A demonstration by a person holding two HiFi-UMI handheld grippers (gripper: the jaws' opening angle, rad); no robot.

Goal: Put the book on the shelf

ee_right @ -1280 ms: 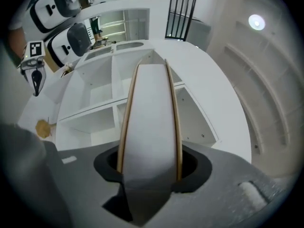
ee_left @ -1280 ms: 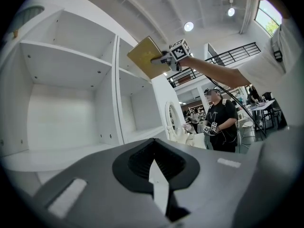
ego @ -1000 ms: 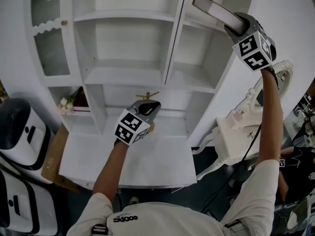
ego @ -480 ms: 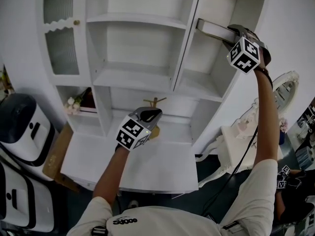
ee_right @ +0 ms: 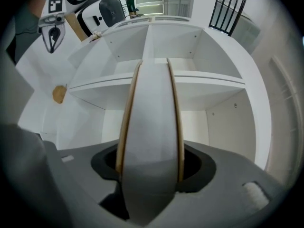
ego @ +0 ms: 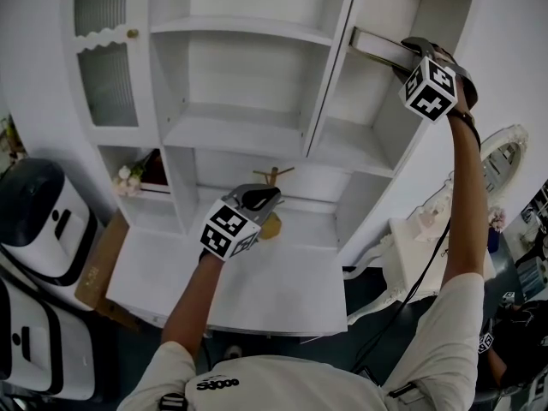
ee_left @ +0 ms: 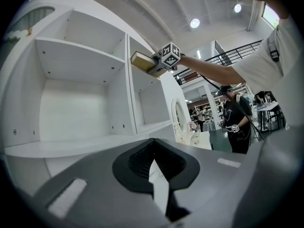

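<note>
1. The book (ego: pixel 375 44) is in the air, high in the mouth of the upper right compartment of the white shelf unit (ego: pixel 244 32). Its far end is close by the upright divider (ego: pixel 342 67). It rests on nothing, and the shelf board (ego: pixel 347 148) lies well below it. Whether its far end has passed the front edge I cannot tell.
2. The right tool (ego: pixel 409 52) has the book by its near end, with one jaw on each cover. The jaws have just been opening a little, yet the book sits between them with both pads against it.
3. To my mind that loosening comes too soon. The grip should stay firm until the book has support, or it may droop or slide out.
4. The book probably needs to shift away from the divider first so its corner does not catch. It can then go deeper into the compartment and be lowered until its underside meets the board.
5. Only then open the jaws fully and draw the tool straight back, so the pads do not drag the book out.
6. The left tool (ego: pixel 257 197) is closed on nothing and hangs above the tabletop (ego: pixel 257 289). It is best kept there, clear of the reach.
</note>
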